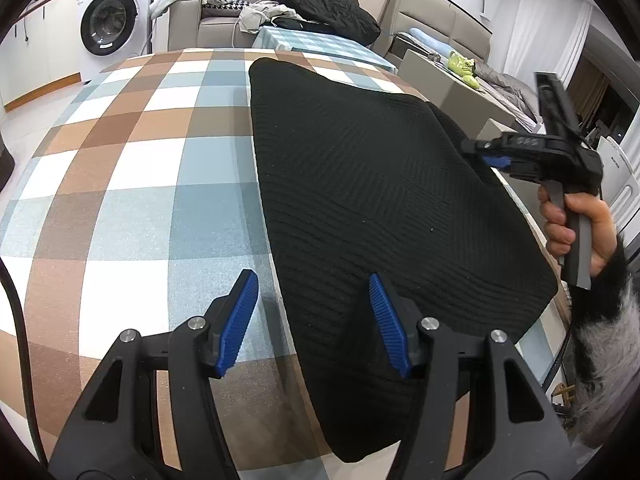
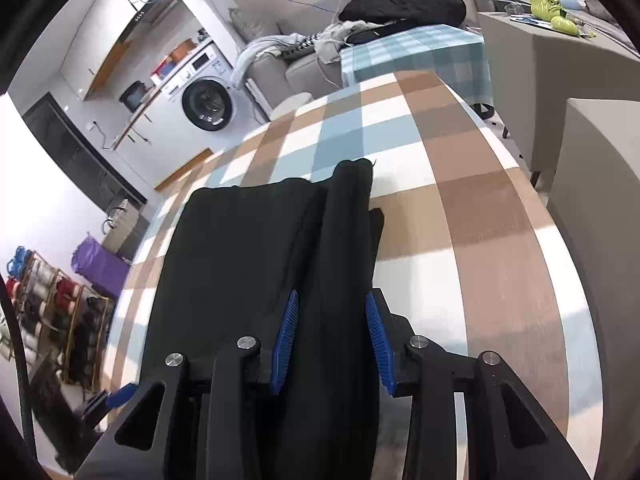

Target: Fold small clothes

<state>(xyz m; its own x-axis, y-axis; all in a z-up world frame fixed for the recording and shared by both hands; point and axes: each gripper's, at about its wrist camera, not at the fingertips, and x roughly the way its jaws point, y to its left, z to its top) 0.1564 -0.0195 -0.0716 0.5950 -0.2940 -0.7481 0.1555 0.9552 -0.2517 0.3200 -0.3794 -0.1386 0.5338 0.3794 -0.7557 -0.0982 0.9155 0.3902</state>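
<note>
Fold step in hand: right hand-held gripper (image 2: pixel 331 340) apart astride black garment (image 1: pixel 380 184) fold; left hand-held gripper (image 1: pixel 314 320) apart, empty. Next: clamp, carry across bench (image 1: pixel 132 184).

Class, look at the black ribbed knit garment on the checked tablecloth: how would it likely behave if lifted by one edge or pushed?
The black knit garment would probably flop and drape if lifted, since a fold of it already sags between the right gripper jaws. Pushed, it would likely bunch up instead of sliding whole across the checked tablecloth. Its ribbed surface suggests decent grip, not slipperiness.
</note>
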